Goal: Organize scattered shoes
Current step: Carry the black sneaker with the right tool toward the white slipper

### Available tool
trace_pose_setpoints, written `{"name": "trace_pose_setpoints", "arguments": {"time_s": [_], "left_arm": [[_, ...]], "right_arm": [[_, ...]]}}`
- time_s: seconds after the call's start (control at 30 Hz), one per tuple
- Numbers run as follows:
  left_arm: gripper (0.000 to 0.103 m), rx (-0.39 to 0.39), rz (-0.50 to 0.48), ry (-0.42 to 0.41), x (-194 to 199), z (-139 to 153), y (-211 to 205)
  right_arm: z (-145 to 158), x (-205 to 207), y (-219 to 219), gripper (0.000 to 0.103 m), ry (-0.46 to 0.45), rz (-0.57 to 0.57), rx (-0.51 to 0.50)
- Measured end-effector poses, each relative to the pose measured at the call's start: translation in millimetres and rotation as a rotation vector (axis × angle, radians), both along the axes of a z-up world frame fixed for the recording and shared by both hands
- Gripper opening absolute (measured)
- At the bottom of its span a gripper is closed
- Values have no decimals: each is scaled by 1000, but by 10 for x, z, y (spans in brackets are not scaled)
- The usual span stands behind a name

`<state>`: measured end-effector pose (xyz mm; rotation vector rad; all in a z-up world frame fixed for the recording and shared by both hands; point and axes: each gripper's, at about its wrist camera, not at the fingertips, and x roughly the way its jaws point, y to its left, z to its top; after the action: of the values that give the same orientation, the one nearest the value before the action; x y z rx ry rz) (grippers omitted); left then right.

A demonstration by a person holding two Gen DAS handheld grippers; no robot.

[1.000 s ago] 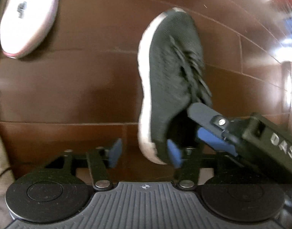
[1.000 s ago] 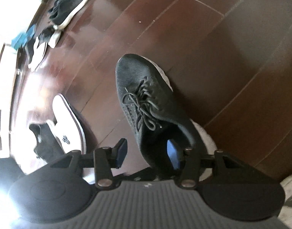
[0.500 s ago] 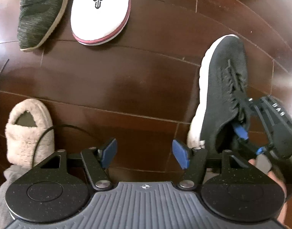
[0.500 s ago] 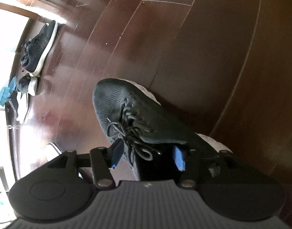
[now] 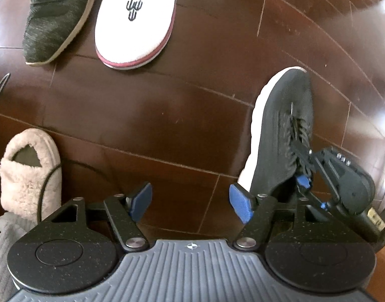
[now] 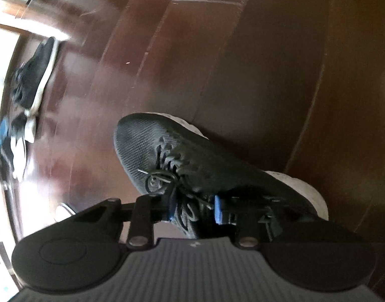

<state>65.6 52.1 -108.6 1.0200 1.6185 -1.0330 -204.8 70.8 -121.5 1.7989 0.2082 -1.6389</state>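
A black mesh sneaker (image 5: 280,130) with a white sole lies on the dark wooden floor, toe pointing away. My right gripper (image 6: 195,209) is shut on the black sneaker (image 6: 182,166) at its laces and tongue, one blue pad inside the opening. In the left wrist view the right gripper (image 5: 303,178) enters from the right and holds the shoe's collar. My left gripper (image 5: 191,201) stands open and empty over bare floor, just left of the sneaker's heel.
A dark grey sneaker (image 5: 54,17) and a white slipper (image 5: 134,20) with a red-edged sole lie at the top left. A fluffy beige slipper (image 5: 29,168) and a black cable (image 5: 49,176) are at the left. More shoes (image 6: 36,75) lie far off by the bright window.
My right gripper's fingers have closed on the black sneaker's tongue. My left gripper has drawn back and leftward, away from the sneaker's heel, staying open.
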Motion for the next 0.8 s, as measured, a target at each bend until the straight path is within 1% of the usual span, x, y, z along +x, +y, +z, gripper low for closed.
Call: {"name": "trace_pose_setpoints", "arguments": {"time_s": [0.03,0.13,0.23,0.3,0.4,0.43,0.5,0.57,0.63,0.7,0.8], "left_arm": [[75,-3,4,0,13,8,-14],[79,-5,10,-8,48,5,-35],[79,-6,16,-16,84,3,-57],[79,-8,17,-23,103,1,-73],[83,-21,-6,-36,79,1,-108],[84,-25,-20,-44,65,3,-114],[84,-37,-74,-77,14,9,-123],[84,-42,-103,-90,-13,9,-117],[85,-52,-140,-105,-59,13,-108],[86,-66,-188,-121,-118,21,-100],[87,-77,-238,-135,-187,38,-94]], "right_arm": [[27,5,-13,27,14,40,-1],[123,-32,-59,25,61,224,-6],[163,-45,-96,25,81,345,1],[220,-65,-86,24,100,482,8],[236,-44,-70,24,135,606,15],[235,-16,-63,24,148,637,18],[267,2,-18,24,183,739,29],[286,30,12,24,207,829,30],[303,97,33,24,245,978,23],[286,157,18,24,271,1085,21],[282,275,86,24,329,1294,19]]}}
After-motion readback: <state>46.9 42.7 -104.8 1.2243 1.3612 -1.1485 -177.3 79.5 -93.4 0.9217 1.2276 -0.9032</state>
